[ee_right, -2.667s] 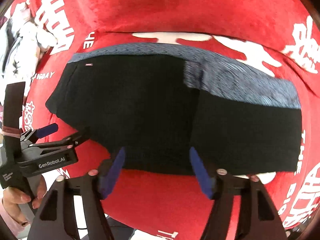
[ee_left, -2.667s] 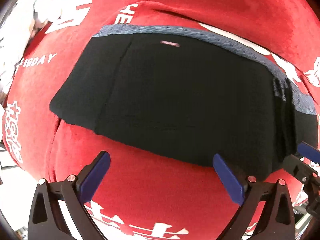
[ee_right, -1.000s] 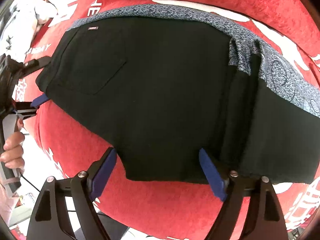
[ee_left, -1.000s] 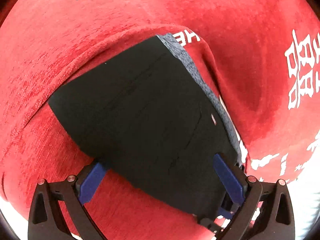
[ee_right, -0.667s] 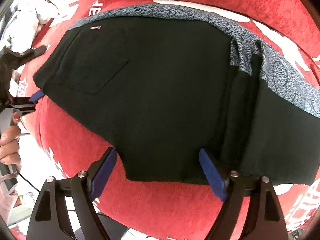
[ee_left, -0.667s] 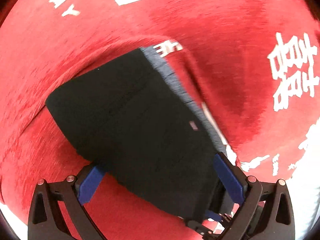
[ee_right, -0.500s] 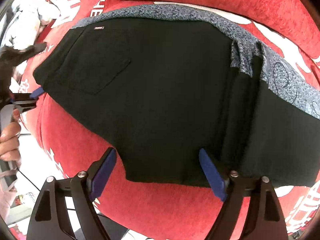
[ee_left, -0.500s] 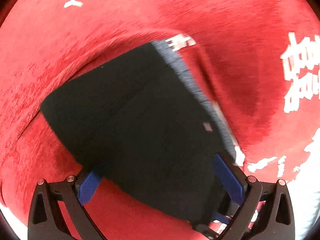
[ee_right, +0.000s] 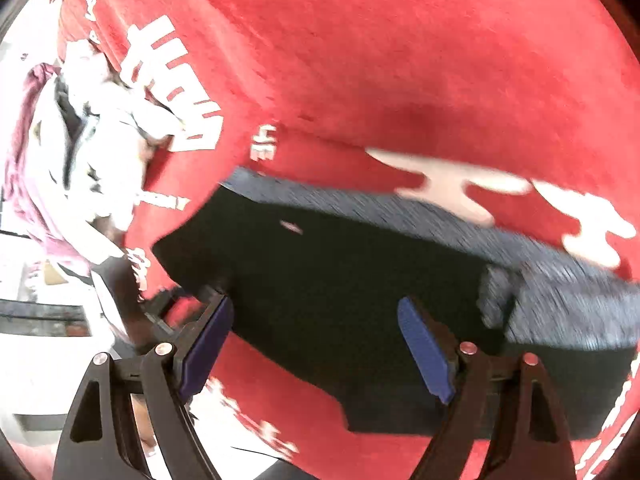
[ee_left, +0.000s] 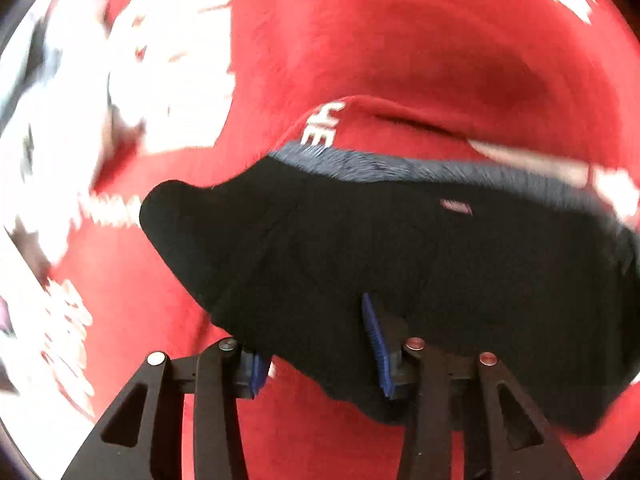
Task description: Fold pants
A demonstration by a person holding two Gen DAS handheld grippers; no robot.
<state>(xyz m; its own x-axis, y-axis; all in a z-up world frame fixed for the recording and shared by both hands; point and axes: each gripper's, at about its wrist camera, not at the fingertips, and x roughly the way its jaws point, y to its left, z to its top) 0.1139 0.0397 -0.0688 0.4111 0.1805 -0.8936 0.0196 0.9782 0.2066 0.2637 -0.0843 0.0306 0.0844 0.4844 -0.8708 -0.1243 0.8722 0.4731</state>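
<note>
The folded black pants (ee_left: 420,264) with a grey patterned edge (ee_left: 400,168) lie on the red cloth. My left gripper (ee_left: 316,340) has its jaws narrowed around the near left edge of the pants, with the black fabric bunched between the blue pads. The pants also show in the right wrist view (ee_right: 340,280). My right gripper (ee_right: 316,344) is open, its blue pads straddling the near edge of the pants without clamping it. Both views are motion-blurred.
The red cloth (ee_right: 400,60) with white lettering covers the whole surface. A heap of white and pink clothes (ee_right: 60,140) lies at the far left. The cloth's near edge (ee_right: 240,420) runs just below the pants.
My left gripper's jaws have closed from wide open onto the near left edge of the pants, and its view has swung round. My right gripper has pulled back and stays open.
</note>
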